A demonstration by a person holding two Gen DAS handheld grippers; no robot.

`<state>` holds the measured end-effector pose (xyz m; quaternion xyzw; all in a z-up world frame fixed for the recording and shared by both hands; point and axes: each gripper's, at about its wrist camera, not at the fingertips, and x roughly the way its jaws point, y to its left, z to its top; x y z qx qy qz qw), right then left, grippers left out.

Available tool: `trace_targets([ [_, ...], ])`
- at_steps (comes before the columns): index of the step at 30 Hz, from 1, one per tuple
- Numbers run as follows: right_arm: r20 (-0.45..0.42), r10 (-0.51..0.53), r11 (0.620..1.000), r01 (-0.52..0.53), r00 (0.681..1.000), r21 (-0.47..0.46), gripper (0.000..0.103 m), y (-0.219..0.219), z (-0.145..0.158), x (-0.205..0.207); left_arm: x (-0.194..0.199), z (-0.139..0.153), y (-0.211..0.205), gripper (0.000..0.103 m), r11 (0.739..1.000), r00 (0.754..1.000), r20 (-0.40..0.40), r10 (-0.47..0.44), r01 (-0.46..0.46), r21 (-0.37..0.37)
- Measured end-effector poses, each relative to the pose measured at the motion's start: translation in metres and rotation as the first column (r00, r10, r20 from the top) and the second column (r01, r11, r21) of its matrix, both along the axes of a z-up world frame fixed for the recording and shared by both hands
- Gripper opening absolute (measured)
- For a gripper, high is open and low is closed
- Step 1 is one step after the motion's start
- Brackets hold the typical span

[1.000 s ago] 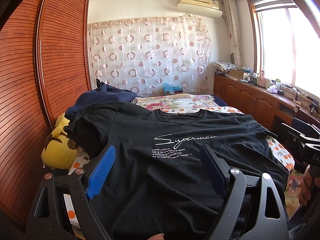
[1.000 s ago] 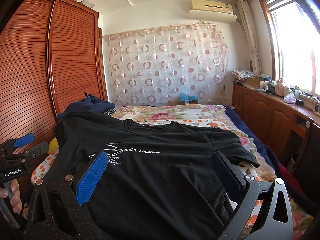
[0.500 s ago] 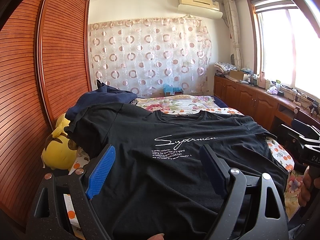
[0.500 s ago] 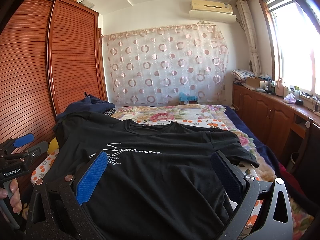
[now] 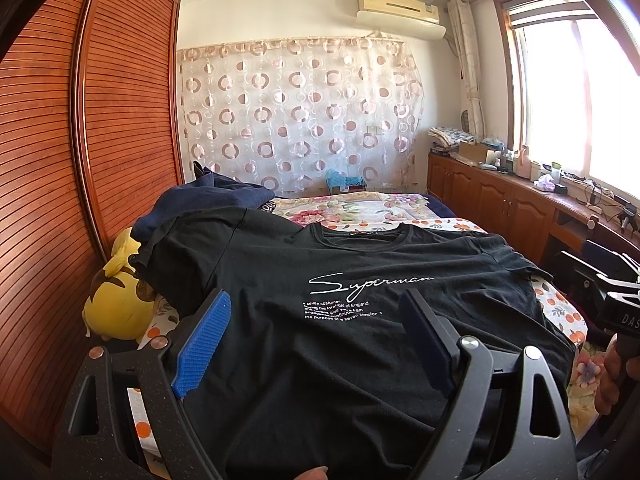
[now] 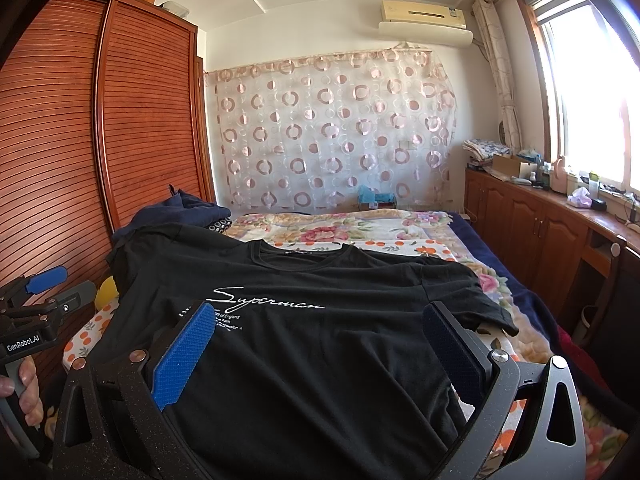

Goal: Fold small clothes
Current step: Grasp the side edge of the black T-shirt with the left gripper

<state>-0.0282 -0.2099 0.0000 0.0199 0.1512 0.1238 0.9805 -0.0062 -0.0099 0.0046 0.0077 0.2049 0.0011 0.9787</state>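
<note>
Black T-shirt lies flat, front up, on bed with floral cover. White script on chest reads "Superman"; small lines under it partly legible, perhaps "forefront of England". Left gripper over shirt hem, jaws spread, nothing pinched. Right gripper likewise, jaws wide apart. Label "GenRobot.AI" on left gripper body in right wrist view. Yellow plush toy beside shirt, against wardrobe.

T-shirt spread flat on bed; plush toy left of it; heaped garment behind; cabinets along right.
</note>
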Motion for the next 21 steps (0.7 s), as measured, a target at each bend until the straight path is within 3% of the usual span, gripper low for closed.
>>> trace_targets([
  [11, -0.006, 0.007, 1.0, -0.007, 1.0, 0.002, 0.103, 0.002, 0.0, 0.004, 0.01, -0.007, 0.01, 0.087, 1.0, 0.999, -0.04, 0.006, -0.006, -0.012],
  [21, 0.006, 0.055, 0.998, -0.055, 0.998, -0.02, 0.103, 0.021, -0.01, 0.028, 0.031, -0.035, 0.054, 0.087, 0.998, 0.991, -0.126, 0.047, -0.053, -0.042],
])
